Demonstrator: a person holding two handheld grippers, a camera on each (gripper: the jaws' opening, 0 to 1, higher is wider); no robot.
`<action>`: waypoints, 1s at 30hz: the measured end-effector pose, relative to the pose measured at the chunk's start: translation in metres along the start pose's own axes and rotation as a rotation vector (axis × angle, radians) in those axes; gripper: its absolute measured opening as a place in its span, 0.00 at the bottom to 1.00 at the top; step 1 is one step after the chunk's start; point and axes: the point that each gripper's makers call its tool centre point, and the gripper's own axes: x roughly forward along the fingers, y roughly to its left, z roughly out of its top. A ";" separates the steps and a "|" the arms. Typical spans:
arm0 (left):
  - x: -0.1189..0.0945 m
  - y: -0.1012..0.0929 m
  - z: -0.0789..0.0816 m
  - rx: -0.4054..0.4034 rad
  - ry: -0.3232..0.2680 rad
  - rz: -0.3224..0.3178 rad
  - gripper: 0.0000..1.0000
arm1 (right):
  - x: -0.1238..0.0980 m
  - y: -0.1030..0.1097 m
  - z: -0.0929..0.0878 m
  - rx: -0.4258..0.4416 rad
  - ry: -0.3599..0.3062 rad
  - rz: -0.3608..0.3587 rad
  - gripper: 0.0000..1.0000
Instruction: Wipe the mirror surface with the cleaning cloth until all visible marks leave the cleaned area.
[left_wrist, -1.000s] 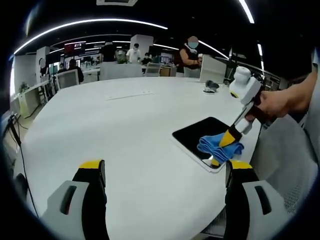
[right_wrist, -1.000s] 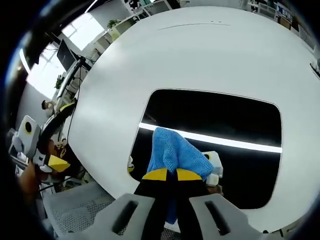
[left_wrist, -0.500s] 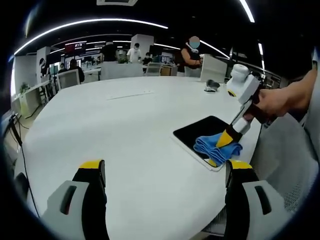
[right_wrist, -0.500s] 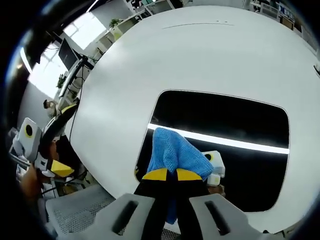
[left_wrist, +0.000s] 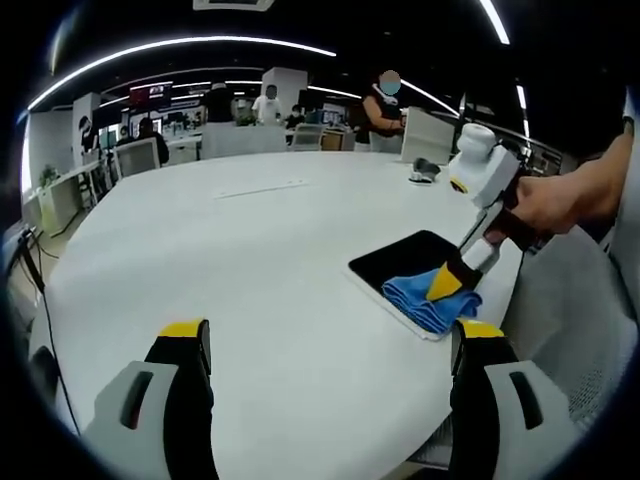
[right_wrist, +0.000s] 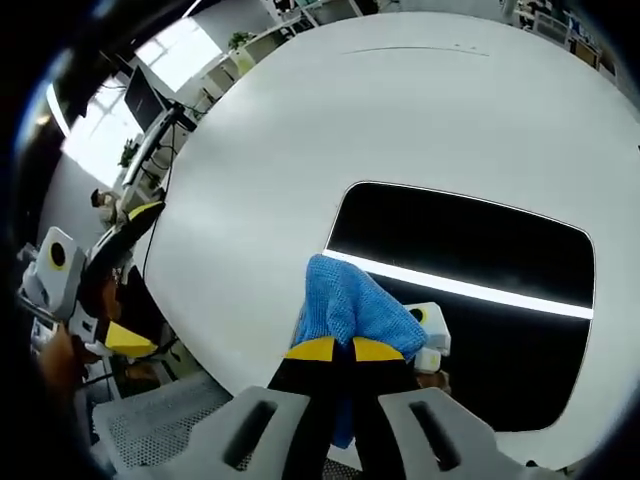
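Here, right gripper (right_wrist: 334, 350) with jaws clamped on the blue cloth (right_wrist: 345, 308), pressing it onto the mirror (right_wrist: 470, 260) near its 8 o'clock corner. Left gripper (left_wrist: 325, 345) held off above the white tabletop (left_wrist: 250, 260), jaws spread wide, gripping nothing.

Cloth: soft, light, bunches easily; best pinched at a gathered fold, as now. Mirror: flat, stiff, glossy, likely fragile and slippery on the smooth tabletop; better steadied at an edge than lifted.

In the left gripper view: mirror at 3 o'clock by the tabletop edge, hand (left_wrist: 560, 205) on the right gripper, people (left_wrist: 385, 100) far behind. In the right gripper view: a light strip reflected across the dark glass; marks too faint to tell.
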 end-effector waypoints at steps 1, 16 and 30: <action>0.000 0.000 -0.001 0.002 0.002 0.000 0.99 | 0.000 0.001 0.000 -0.013 0.001 -0.004 0.00; 0.001 0.005 0.002 0.014 0.007 0.007 0.99 | 0.000 0.001 0.001 -0.033 0.005 0.003 0.00; 0.003 0.002 -0.001 0.003 0.007 0.007 0.99 | 0.002 -0.009 0.015 -0.040 -0.011 -0.009 0.00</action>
